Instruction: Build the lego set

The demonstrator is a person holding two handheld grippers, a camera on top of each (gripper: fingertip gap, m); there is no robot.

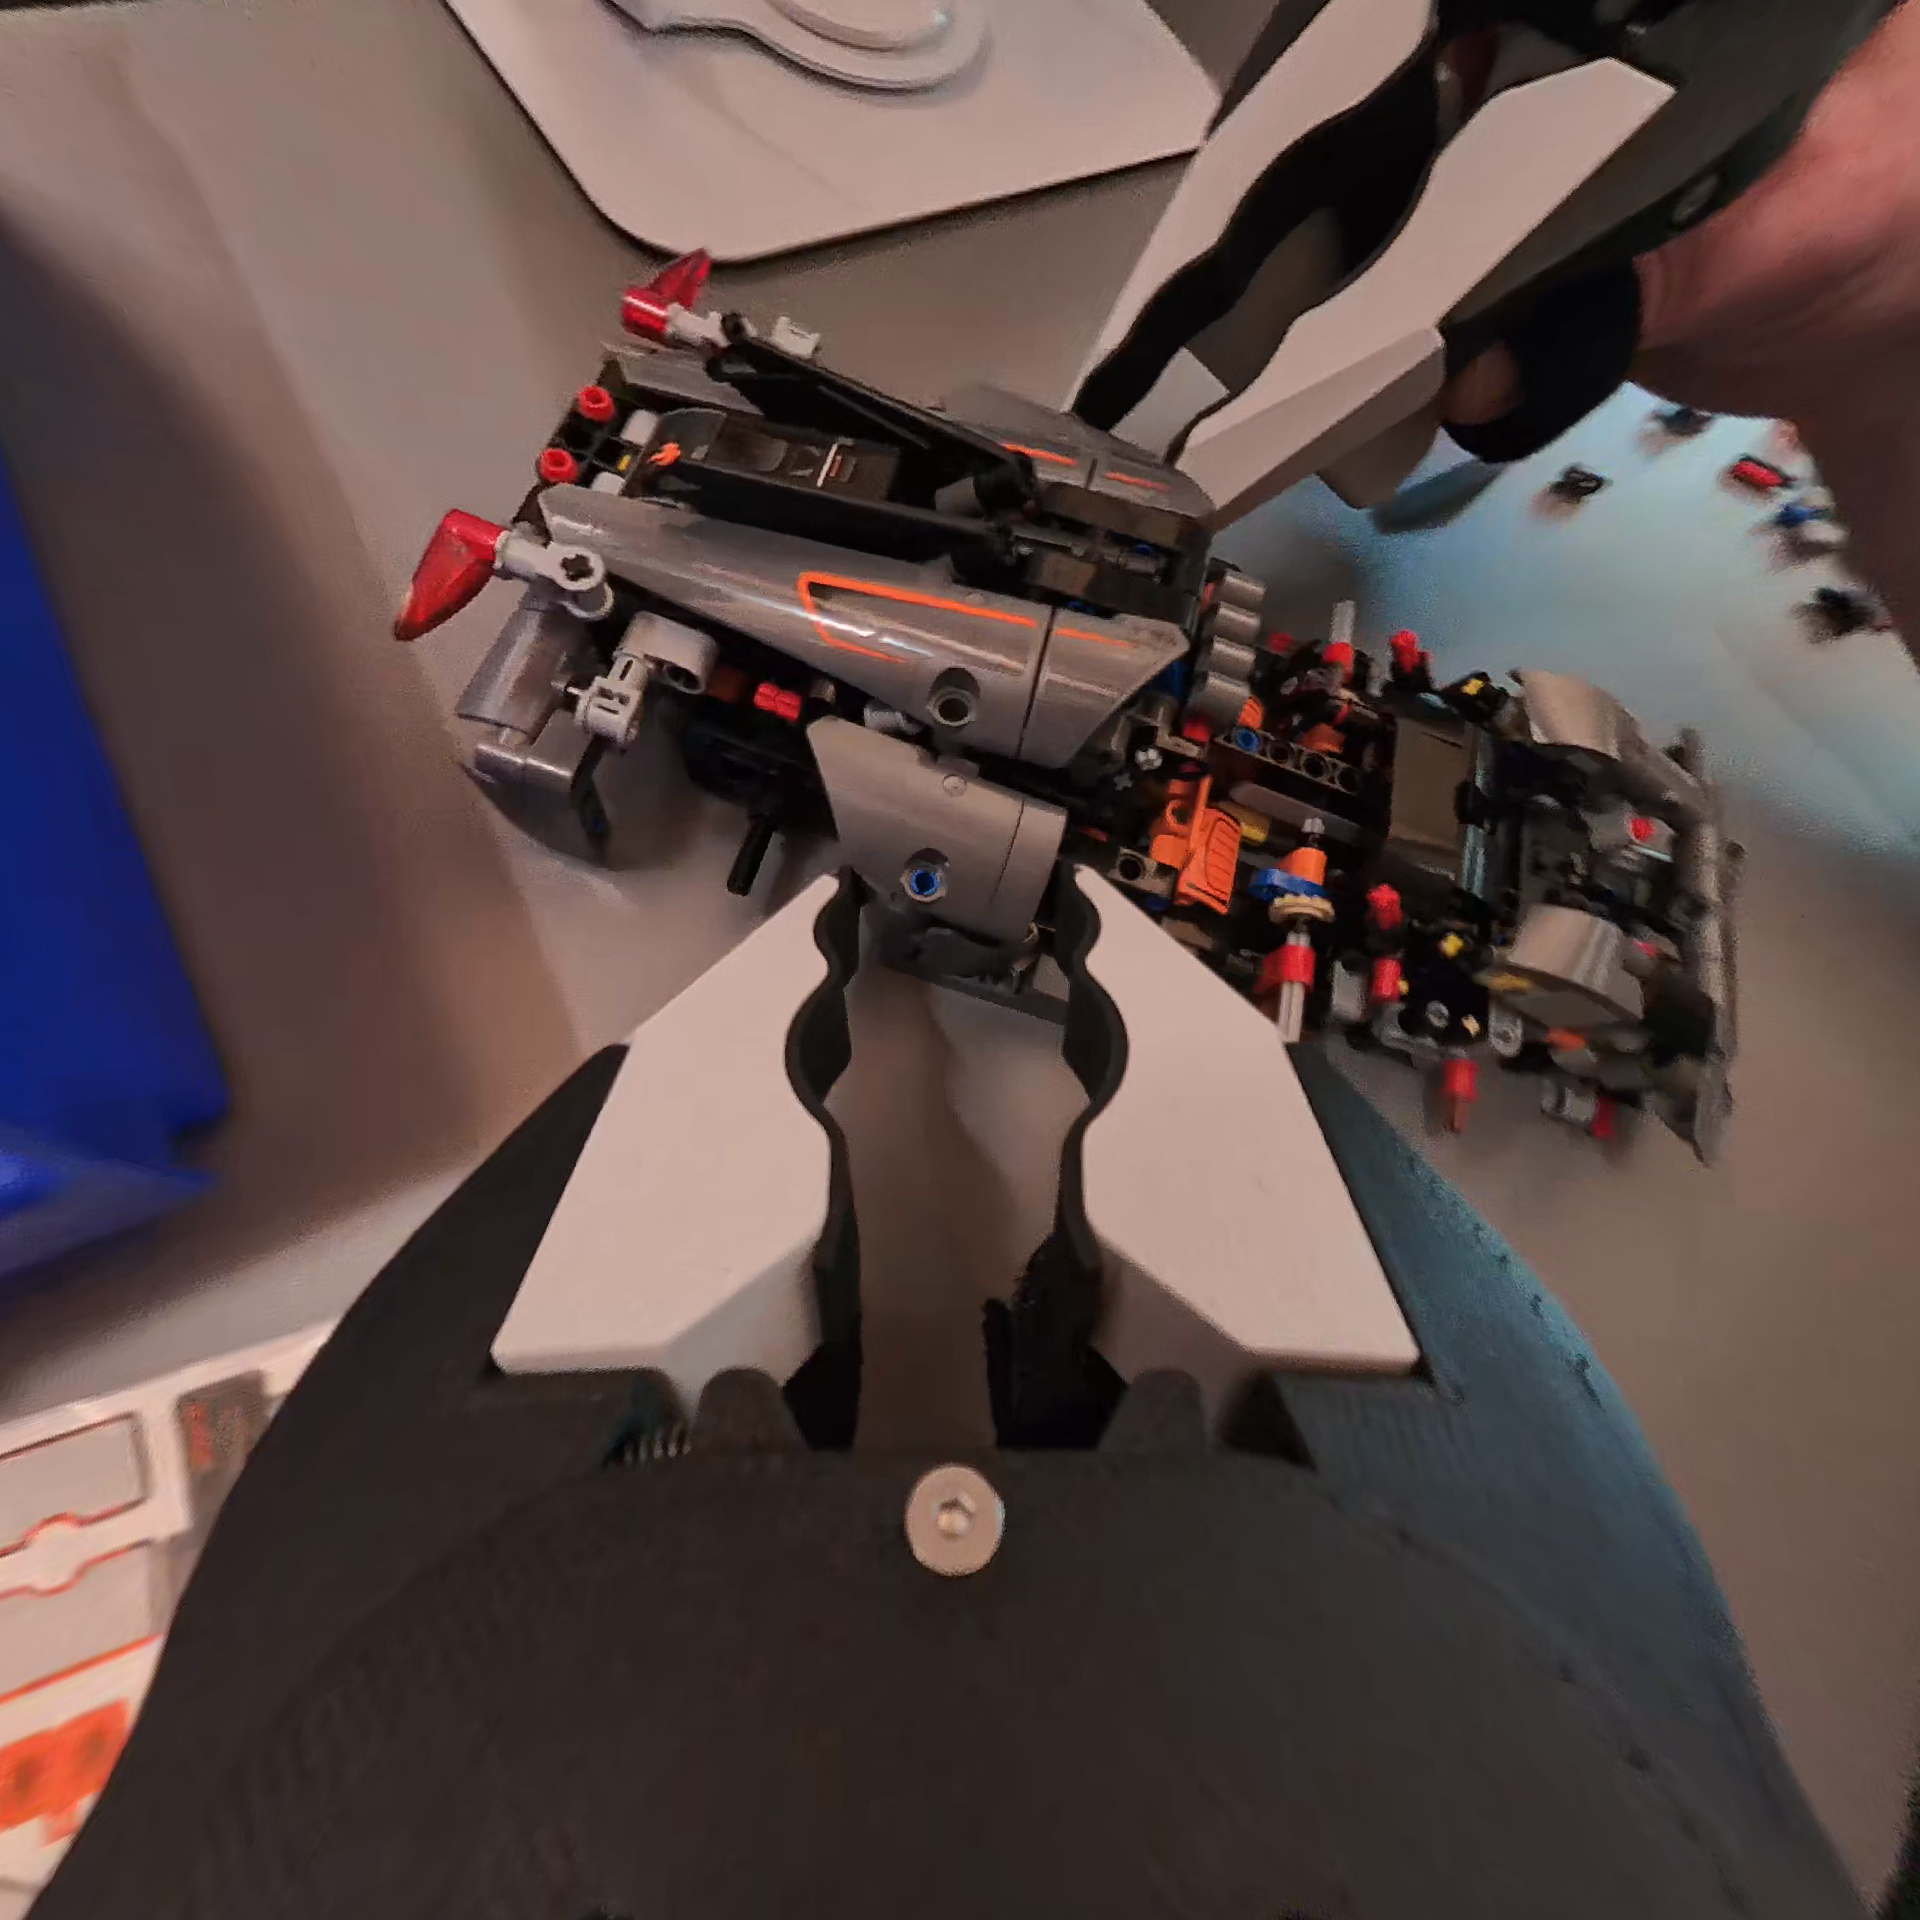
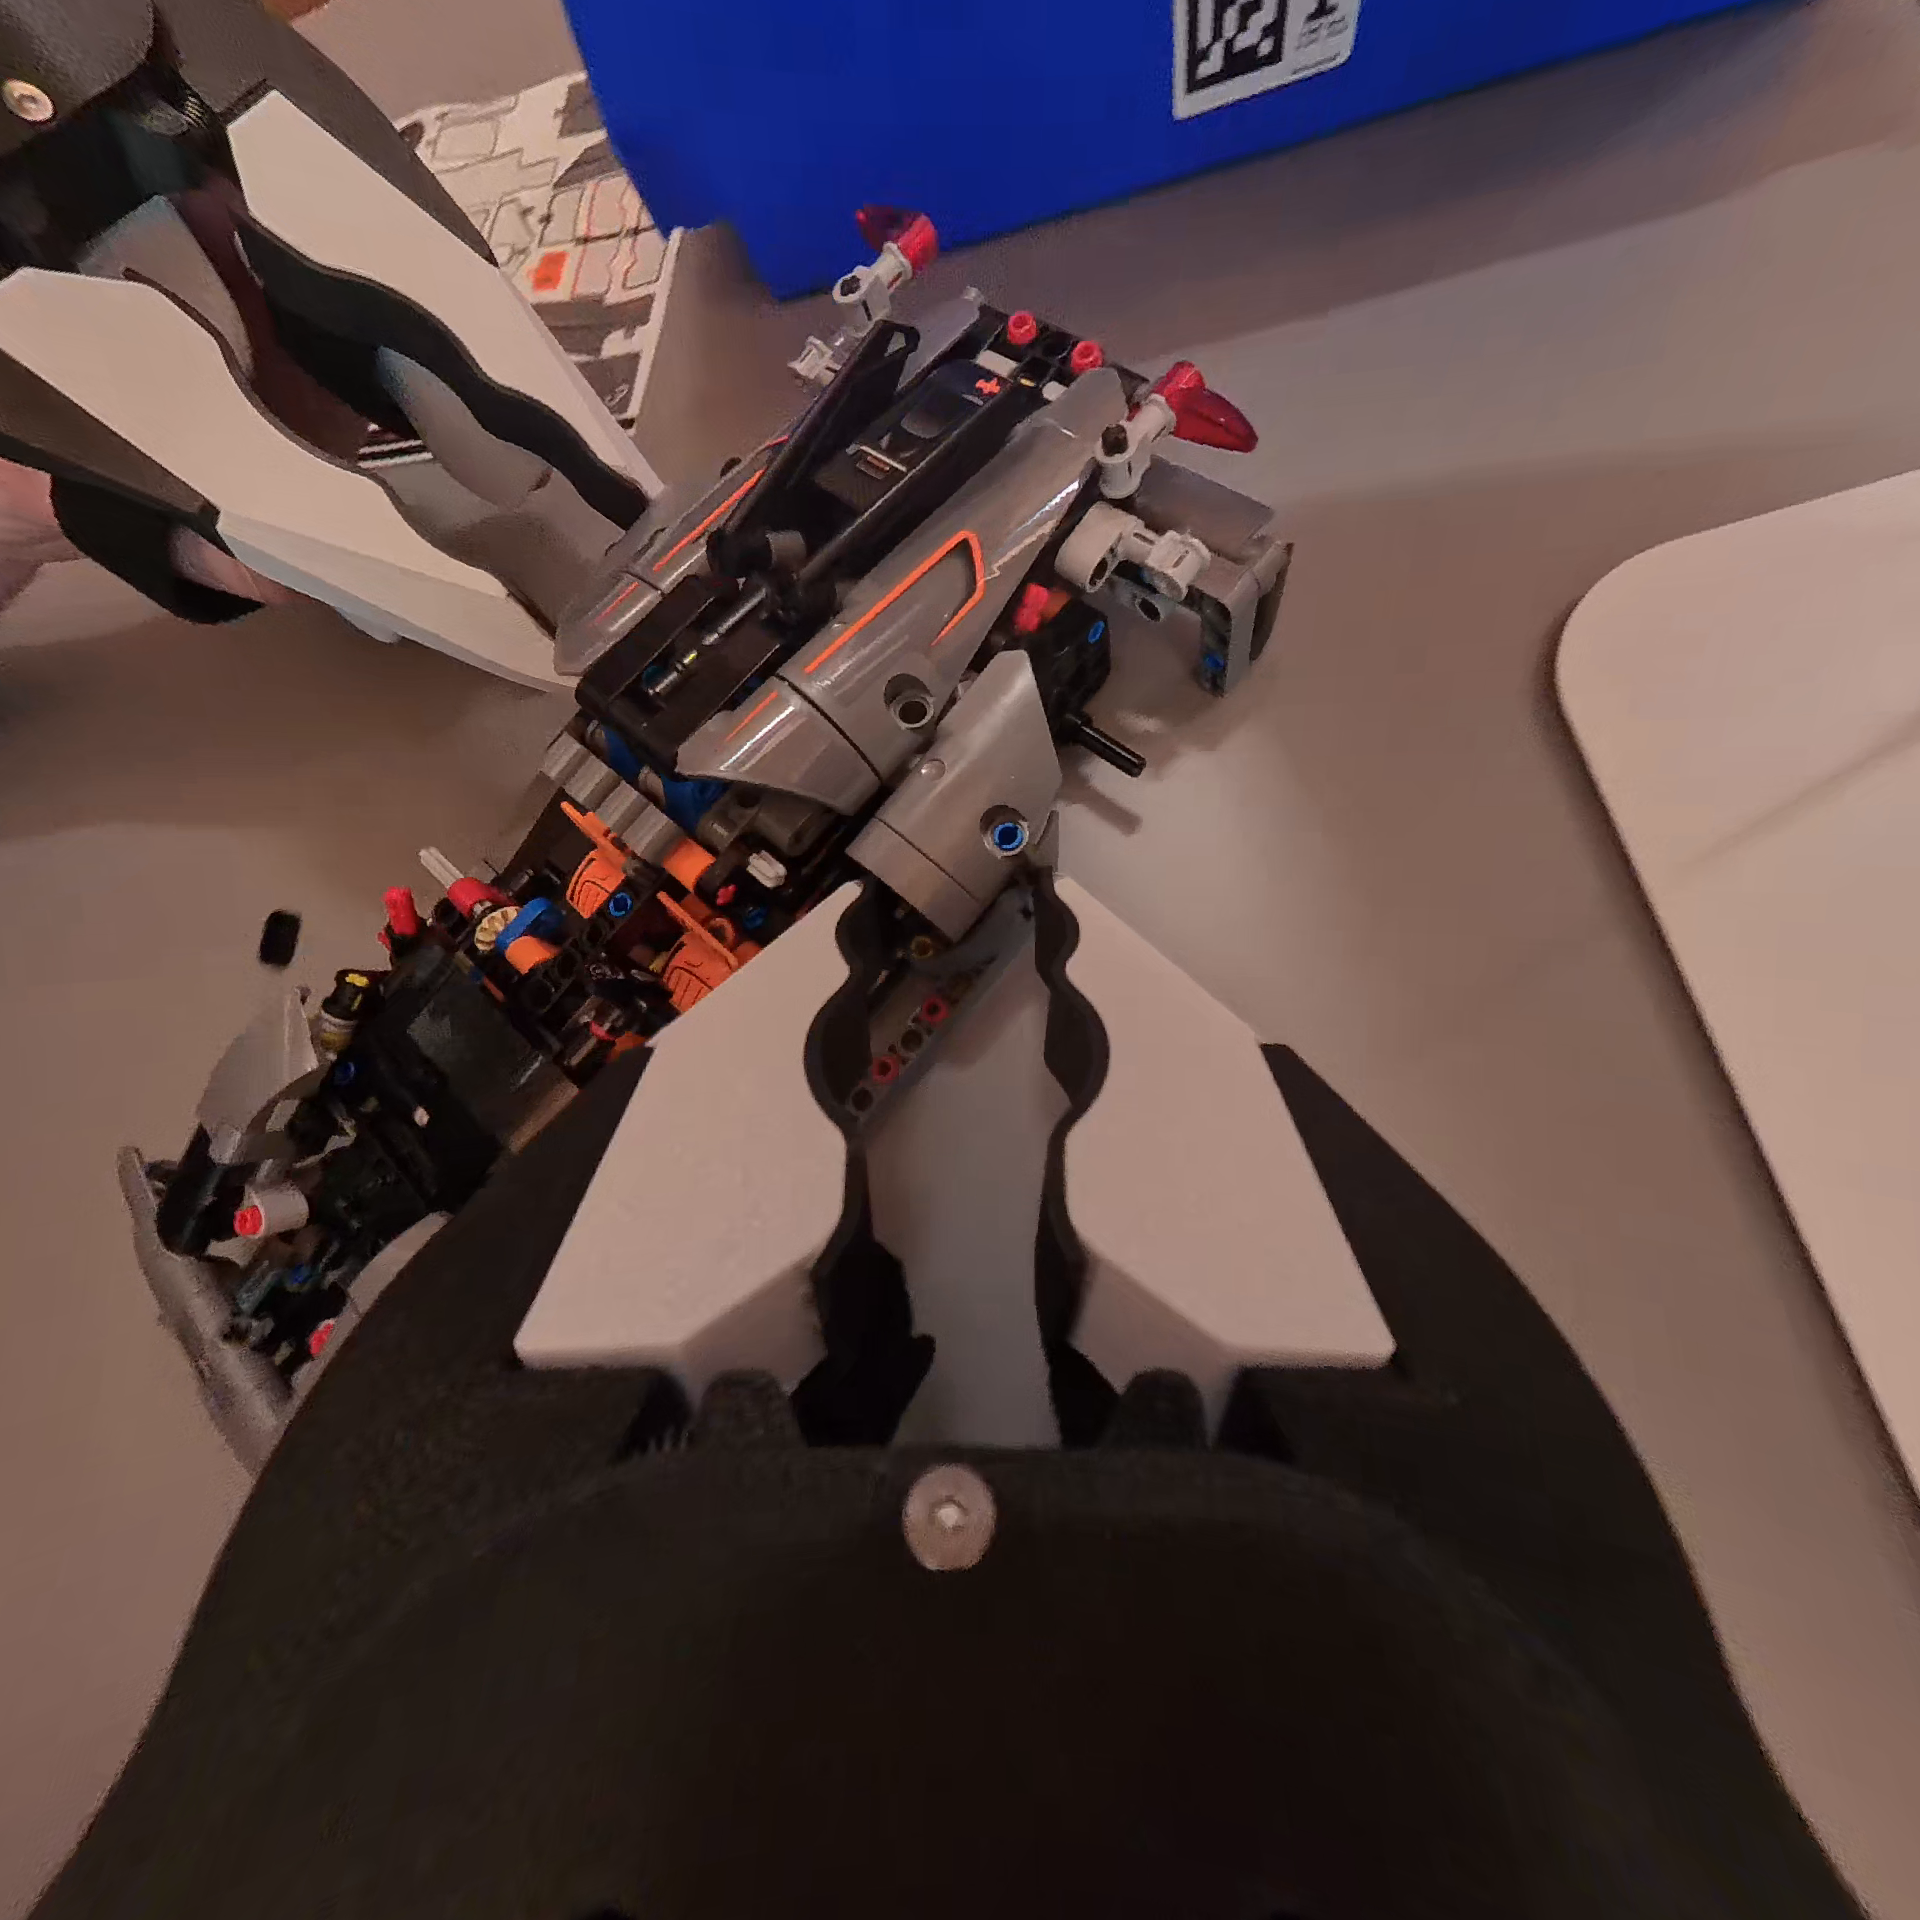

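A half-built lego car (image 1: 883,613) in grey, black and orange lies on the grey table, with red cone tips at one end. My left gripper (image 1: 961,894) is closed around a grey wheel-arch panel (image 1: 935,821) with a blue pin, on the car's near side. My right gripper (image 1: 1153,447) comes in from the upper right and grips the far side. In the right wrist view the car (image 2: 831,644) runs diagonally. My right gripper (image 2: 951,904) clamps a like grey panel (image 2: 966,769) and the beam under it. My left gripper (image 2: 582,603) holds the opposite side.
A blue bin (image 1: 83,831) (image 2: 1039,125) stands beside the car. A white tray (image 1: 831,156) (image 2: 1766,779) lies close by. A sticker sheet (image 2: 582,239) lies by the bin. Loose small pieces (image 1: 1766,488) are scattered farther off, and one black piece (image 2: 278,935) lies near the car.
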